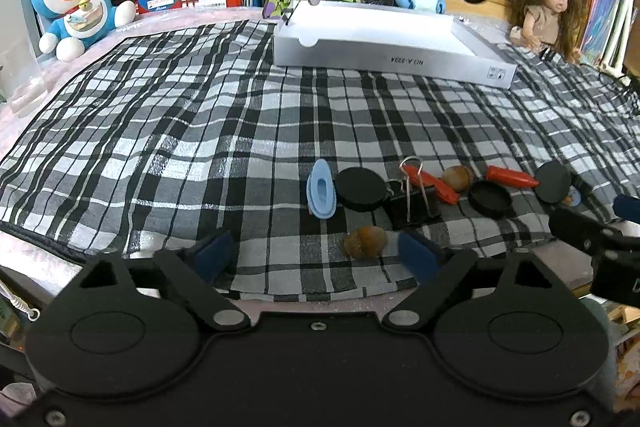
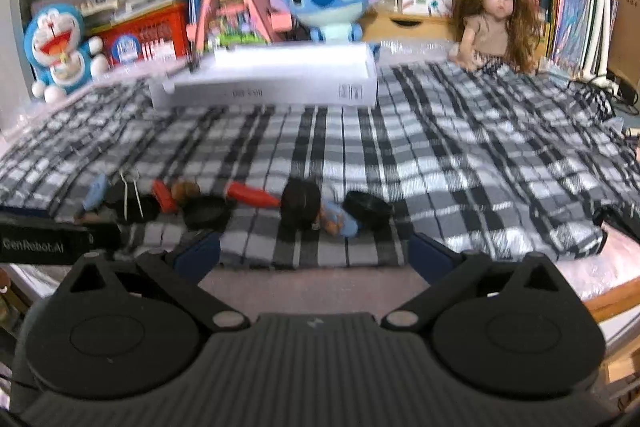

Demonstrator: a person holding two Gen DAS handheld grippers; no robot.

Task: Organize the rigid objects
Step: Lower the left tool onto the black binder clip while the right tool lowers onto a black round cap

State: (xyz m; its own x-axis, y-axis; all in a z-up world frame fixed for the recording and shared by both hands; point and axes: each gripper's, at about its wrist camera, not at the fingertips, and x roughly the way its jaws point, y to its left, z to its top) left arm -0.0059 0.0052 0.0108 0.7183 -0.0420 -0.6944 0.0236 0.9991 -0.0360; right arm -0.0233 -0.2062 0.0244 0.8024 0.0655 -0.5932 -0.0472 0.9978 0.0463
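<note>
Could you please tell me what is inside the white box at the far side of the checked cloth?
From both wrist views the white box shows only bare white floor and inner walls. Its near wall hides the front strip of the floor, so anything small there cannot be seen.

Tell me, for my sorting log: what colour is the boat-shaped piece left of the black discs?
Light blue boat-shaped piece; clearest in the left wrist view.

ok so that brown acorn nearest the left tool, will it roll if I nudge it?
Probably. The acorn looks rounded and smooth, so a nudge may send it rolling, though the wrinkled checked cloth should slow it. It looks small and hard, so the open left tool could squeeze it sideways.
</note>
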